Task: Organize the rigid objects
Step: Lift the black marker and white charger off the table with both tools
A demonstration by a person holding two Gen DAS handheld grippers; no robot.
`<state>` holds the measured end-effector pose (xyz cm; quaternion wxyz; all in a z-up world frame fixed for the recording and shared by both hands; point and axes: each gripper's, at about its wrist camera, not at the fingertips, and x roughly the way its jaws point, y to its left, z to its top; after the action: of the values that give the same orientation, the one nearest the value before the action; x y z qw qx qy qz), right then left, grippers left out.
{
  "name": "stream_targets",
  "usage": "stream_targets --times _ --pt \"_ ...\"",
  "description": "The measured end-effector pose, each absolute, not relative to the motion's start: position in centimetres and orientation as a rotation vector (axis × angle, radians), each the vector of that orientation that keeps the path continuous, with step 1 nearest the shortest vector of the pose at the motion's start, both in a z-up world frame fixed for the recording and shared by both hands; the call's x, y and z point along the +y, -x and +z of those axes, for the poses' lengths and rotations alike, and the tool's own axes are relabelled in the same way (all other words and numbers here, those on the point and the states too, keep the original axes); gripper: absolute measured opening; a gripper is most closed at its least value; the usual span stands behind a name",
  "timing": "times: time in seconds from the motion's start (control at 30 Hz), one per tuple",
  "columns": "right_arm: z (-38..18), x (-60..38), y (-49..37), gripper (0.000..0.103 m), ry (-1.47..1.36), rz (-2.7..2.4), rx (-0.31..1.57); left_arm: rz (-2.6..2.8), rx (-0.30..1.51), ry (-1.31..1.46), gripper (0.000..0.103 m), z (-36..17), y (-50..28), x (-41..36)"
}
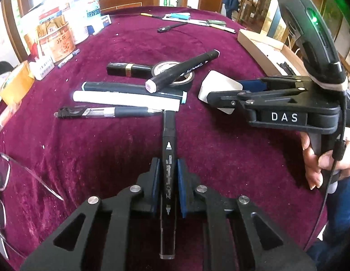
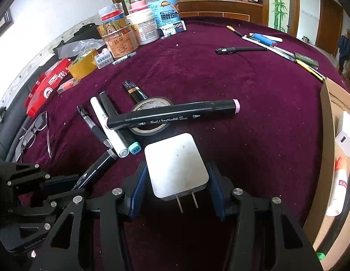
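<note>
My left gripper [image 1: 168, 164] is shut on a black marker [image 1: 168, 140] that lies lengthwise between its blue pads, tip pointing at the pen pile. In the right wrist view the left gripper [image 2: 71, 186] sits at lower left with the black marker [image 2: 96, 167] in it. My right gripper [image 2: 176, 171] is shut on a white plug charger [image 2: 175, 158], prongs facing the camera. From the left wrist view, the right gripper [image 1: 224, 90] holds the charger [image 1: 217, 83] just right of the pile. A pink-capped black marker [image 2: 170, 115] rests across a black tape roll [image 2: 150, 131].
The pile also has a white marker [image 1: 125, 98], a teal-capped dark marker [image 1: 130, 87], a gel pen [image 1: 107, 112] and a black-and-gold tube [image 1: 127, 69]. Glasses [image 1: 1, 180] lie at left. A cardboard box [image 2: 326, 135] stands at right, tins [image 2: 118, 43] at back left, pens [image 2: 265, 43] far back.
</note>
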<state>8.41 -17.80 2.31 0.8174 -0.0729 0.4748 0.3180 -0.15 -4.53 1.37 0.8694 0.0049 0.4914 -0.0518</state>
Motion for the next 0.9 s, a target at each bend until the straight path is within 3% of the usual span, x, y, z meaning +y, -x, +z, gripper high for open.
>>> stream_targets --times 0.37,0.9 --pt "2.0 -16.6 -7.4 0.045 0.287 0.637 0.967 -0.090 0.970 -0.076 0.014 1.1 0.7 -5.3" --pt "1.9 -17.3 -7.4 0.047 0.229 0.659 0.937 -0.049 0.926 -0.095 0.016 1.0 1.0 -5.5"
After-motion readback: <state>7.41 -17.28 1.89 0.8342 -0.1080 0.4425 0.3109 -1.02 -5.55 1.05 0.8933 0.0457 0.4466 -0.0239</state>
